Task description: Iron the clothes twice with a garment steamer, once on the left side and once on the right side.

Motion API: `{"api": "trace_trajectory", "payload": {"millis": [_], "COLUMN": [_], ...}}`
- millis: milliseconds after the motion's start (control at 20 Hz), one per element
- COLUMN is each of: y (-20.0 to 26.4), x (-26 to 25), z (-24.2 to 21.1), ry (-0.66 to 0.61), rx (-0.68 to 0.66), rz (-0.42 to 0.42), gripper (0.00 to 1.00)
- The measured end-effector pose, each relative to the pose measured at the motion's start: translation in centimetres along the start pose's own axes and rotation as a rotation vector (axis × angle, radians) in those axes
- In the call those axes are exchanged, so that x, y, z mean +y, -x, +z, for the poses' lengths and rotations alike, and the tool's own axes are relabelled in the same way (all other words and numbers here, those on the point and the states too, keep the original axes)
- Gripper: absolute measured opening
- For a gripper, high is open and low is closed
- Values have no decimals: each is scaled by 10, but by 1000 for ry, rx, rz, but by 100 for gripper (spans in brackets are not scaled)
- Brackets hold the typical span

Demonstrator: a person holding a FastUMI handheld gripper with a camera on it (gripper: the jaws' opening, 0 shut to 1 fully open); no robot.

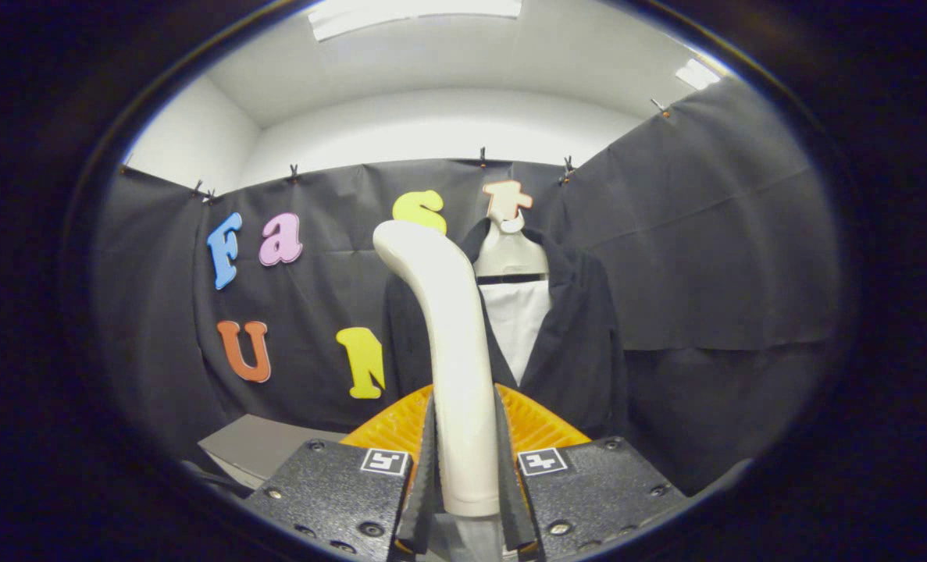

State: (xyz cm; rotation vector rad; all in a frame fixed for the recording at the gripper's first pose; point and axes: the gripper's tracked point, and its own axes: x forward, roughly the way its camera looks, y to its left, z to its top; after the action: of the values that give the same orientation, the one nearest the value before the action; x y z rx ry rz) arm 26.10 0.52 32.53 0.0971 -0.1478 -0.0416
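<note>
Between the two fingers of the tool [467, 468] stands the white steamer [451, 351], and both fingers press on its lower shaft, closed as far as its width lets them. The steamer rises upright from the grip, its long axis running from the near fingers up and away, and its rounded head bends over to the left at the top. Which way the steam face points cannot be told for sure; from the curve, it seems to face away toward the far wall.

Beyond the steamer hangs a dark jacket [580, 336] on a pale hanger [508, 254], with a white shirt panel [519, 328] showing in its open front. The garment hangs a little right of the steamer and apart from it; the head does not touch the cloth. Just behind the fingers lies a ribbed orange surface [537, 425], and a grey bench [264, 445] sits lower at the near left.

Judging by this, the steamer is held and raised, and no pass over the cloth looks to be under way. The next move calls for carrying the head forward to one side of the jacket front and drawing it along that side, keeping the grip firm so the shaft does not twist.
</note>
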Motion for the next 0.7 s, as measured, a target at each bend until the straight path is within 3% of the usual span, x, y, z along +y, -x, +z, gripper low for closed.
{"api": "trace_trajectory", "payload": {"millis": [350, 700], "y": [-57, -76], "x": [-5, -18], "z": [3, -41], "ry": [70, 119], "rx": [10, 97], "rz": [-43, -53], "gripper": [38, 38]}}
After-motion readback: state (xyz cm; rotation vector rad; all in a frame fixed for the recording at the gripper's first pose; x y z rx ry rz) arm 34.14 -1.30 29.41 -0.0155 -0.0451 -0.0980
